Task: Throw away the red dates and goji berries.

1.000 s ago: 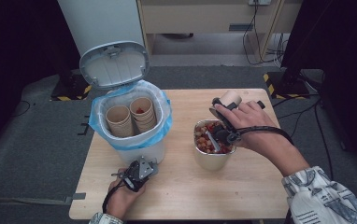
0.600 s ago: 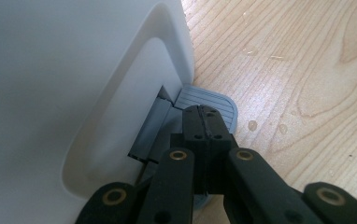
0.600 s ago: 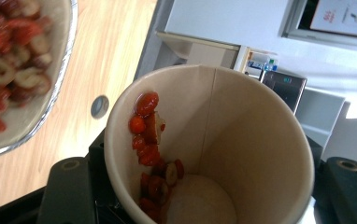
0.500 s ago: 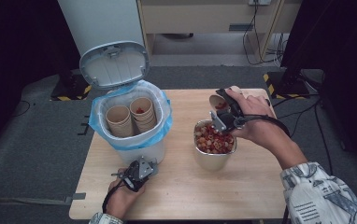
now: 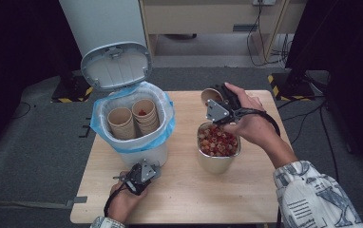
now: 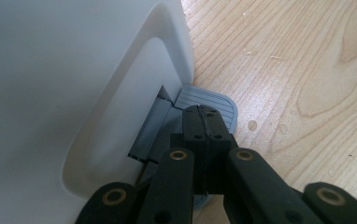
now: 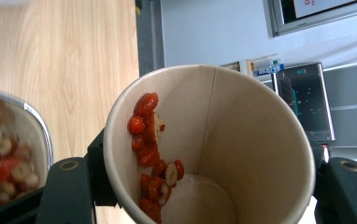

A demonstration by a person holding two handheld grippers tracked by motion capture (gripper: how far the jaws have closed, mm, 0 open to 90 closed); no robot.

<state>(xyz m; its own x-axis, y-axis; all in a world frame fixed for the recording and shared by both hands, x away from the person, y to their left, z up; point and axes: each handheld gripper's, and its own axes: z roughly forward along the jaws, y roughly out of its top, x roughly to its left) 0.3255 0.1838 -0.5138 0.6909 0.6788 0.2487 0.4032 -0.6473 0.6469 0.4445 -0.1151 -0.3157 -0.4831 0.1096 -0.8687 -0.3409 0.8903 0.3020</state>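
A white pedal bin (image 5: 137, 149) lined with a blue bag stands at the table's left with its lid (image 5: 115, 66) up. Two stacks of paper cups (image 5: 144, 114) stand inside it. My left gripper (image 5: 139, 175) is at the bin's foot. In the left gripper view it (image 6: 204, 114) is shut, its tips resting on the grey pedal (image 6: 214, 100). My right gripper (image 5: 214, 99) is shut on a paper cup (image 5: 210, 94) held tilted above and behind a metal bowl (image 5: 217, 164) of red and white pieces. Red pieces cling to the inner wall of the cup (image 7: 242, 140).
The bin's white wall (image 6: 74, 93) is close on the left of the left gripper. The bowl's rim (image 7: 41, 126) sits just left of the held cup. Bare wood lies in front of the bowl and bin. Cables and dark stands surround the table (image 5: 184, 199).
My right hand has risen from over the bowl and drawn back toward the far edge, carrying the cup a little to the left. The left hand has stayed at the pedal.
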